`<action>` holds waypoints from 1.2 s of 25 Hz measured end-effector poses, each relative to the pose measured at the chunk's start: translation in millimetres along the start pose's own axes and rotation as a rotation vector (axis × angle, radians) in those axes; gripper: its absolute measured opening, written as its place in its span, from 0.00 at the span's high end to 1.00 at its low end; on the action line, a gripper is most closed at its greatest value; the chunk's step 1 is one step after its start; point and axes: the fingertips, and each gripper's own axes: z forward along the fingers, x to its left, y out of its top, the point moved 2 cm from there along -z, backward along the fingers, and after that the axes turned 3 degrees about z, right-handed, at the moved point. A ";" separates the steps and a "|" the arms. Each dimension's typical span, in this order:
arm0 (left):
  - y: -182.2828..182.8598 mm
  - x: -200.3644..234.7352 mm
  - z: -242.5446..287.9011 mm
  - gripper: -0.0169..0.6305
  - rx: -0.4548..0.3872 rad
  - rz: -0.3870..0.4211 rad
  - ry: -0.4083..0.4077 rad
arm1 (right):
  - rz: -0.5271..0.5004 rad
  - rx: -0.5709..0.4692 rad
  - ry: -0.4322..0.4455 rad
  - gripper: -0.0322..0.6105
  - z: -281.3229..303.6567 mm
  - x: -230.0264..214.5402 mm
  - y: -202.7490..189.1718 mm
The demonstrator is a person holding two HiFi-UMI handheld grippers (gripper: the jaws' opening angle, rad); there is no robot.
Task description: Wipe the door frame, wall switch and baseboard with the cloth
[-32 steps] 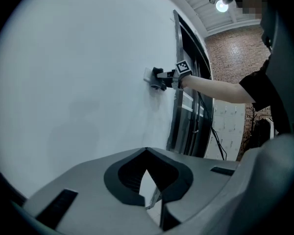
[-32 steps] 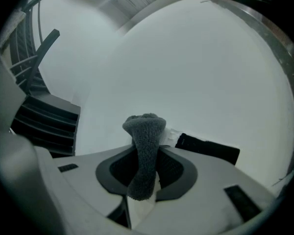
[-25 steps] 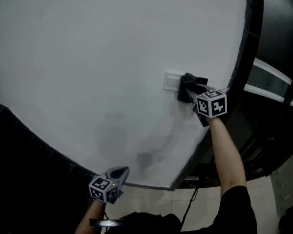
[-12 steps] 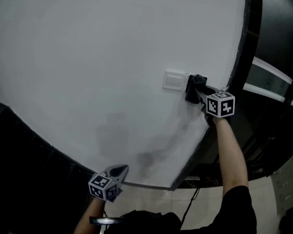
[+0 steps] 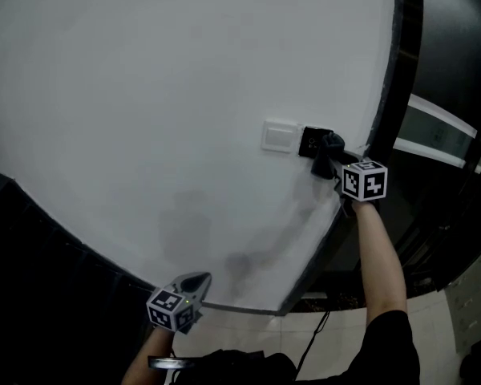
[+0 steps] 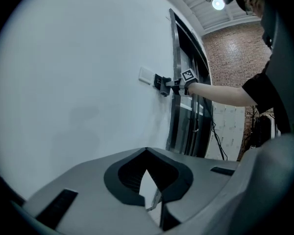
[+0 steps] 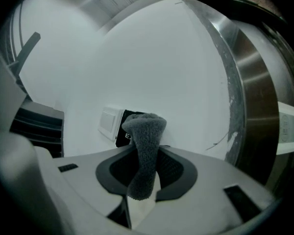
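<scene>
A white wall switch (image 5: 280, 135) sits on the white wall, with a small black panel (image 5: 311, 140) just to its right. My right gripper (image 5: 330, 157) is shut on a dark grey fleecy cloth (image 5: 329, 146), which it holds against the black panel's right side, close to the dark door frame (image 5: 391, 95). In the right gripper view the cloth (image 7: 144, 141) stands up between the jaws, in front of the panel (image 7: 123, 135) and the switch (image 7: 109, 122). My left gripper (image 5: 197, 282) hangs low near the wall's foot, shut and empty (image 6: 150, 182).
A dark band (image 5: 48, 247) runs along the wall's lower edge at the left. The metal door frame (image 7: 245, 92) with glass panels rises to the right. A cable (image 5: 316, 327) lies on the pale tile floor. A brick wall (image 6: 230, 58) stands beyond the doorway.
My right gripper has slid the cloth rightward off the white switch and over the black panel, towards the door frame. The left gripper has stayed put.
</scene>
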 end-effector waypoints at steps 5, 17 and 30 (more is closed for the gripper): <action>3.9 8.2 -1.4 0.97 -0.009 -0.006 0.066 | -0.021 0.004 -0.069 0.81 -13.0 -2.4 -16.1; 28.4 31.5 -24.4 0.97 -0.162 -0.003 0.184 | 0.137 -0.110 0.055 0.81 -92.1 96.5 -160.1; -0.6 35.4 -44.0 0.97 -0.183 -0.021 0.231 | 0.139 -0.125 0.028 0.81 -132.4 155.9 -263.4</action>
